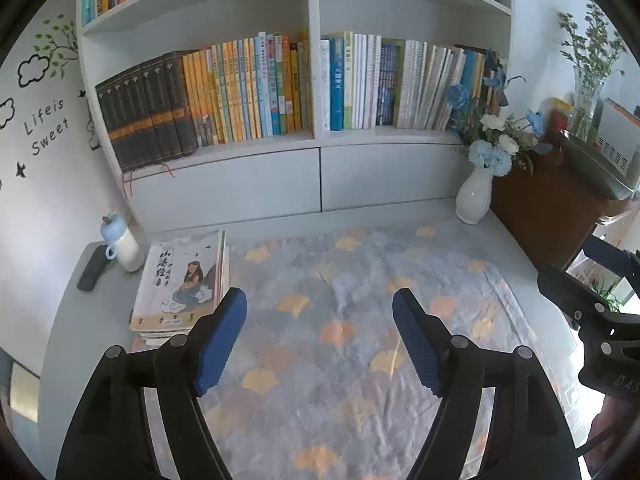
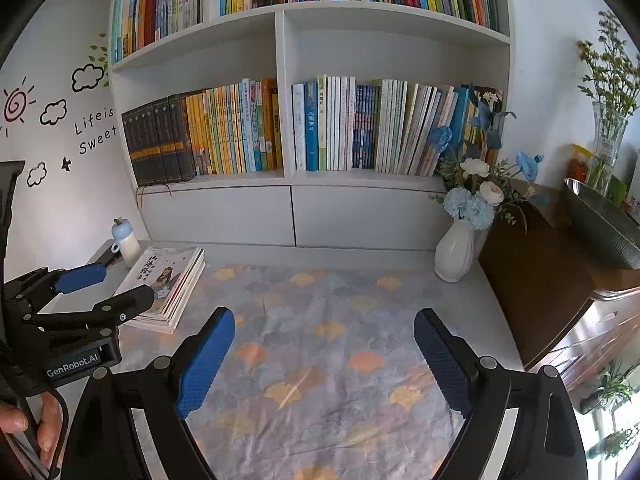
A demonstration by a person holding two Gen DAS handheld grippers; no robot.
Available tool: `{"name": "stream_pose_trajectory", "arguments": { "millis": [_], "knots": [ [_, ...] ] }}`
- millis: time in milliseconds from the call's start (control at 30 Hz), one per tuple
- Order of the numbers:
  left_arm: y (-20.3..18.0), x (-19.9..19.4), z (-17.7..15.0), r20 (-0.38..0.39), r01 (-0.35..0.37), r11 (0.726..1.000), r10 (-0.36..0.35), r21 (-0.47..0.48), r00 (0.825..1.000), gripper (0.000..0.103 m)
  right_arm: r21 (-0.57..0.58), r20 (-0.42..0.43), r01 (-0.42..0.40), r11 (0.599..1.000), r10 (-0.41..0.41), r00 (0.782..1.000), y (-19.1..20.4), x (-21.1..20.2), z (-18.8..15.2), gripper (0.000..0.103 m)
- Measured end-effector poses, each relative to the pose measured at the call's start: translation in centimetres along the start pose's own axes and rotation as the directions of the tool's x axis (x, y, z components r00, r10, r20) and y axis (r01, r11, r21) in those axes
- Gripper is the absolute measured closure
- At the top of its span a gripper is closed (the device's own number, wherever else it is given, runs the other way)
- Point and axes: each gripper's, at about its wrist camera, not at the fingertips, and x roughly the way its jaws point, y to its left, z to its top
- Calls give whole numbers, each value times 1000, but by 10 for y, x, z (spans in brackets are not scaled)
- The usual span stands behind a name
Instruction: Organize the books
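A stack of thin illustrated paperback books (image 1: pixel 180 284) is seen lying flat at the left edge of the leaf-patterned blue cloth (image 1: pixel 340 320). The left gripper (image 1: pixel 320 340) is held wide apart beside it, apparently clear. The right gripper (image 2: pixel 324 360) is spread empty.

I see the stack of books (image 1: pixel 182 284) on the bench (image 1: pixel 508 240) at its left end, a bottle (image 1: pixel 124 246) just behind it, the vase (image 1: pixel 474 200) far right, the bookshelf (image 1: pixel 312 80) behind everything.
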Motion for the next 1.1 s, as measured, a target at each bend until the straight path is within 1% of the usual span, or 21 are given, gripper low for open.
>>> {"name": "stream_pose_trajectory", "arguments": {
  "millis": [167, 200, 367, 633, 767, 867, 1100],
  "knots": [
    [6, 4, 1, -19, -13, 1000, 13, -28, 1000, 26, 13, -10, -19, 1000, 19, 1000, -1, 5, 1, 13],
    [6, 5, 2, -25, -27, 999, 26, -26, 999, 24, 16, -12, -23, 1000, 24, 1000, -1, 6, 1, 13],
    [4, 8, -1, -30, -94, 996, 94, 3, 995, 24, 9, -24, -37, 999, 37, 999, 4, 12, 0, 13],
    [10, 8, 0, -37, -96, 995, 95, -27, 995, 20, 12, -28, -55, 998, 56, 998, 6, 14, -1, 13],
    [9, 8, 1, -23, -126, 992, 126, -20, 992, 20, 17, -36, -59, 998, 59, 998, 5, 17, -2, 13],
    [9, 7, 2, -17, -133, 991, 133, -17, 991, 19, 15, -37, -62, 998, 63, 997, 7, 18, -2, 13],
    [13, 7, 2, -25, -109, 994, 108, -31, 994, 19, 15, -37, -67, 998, 68, 997, 8, 17, -2, 13]
  ]
}}
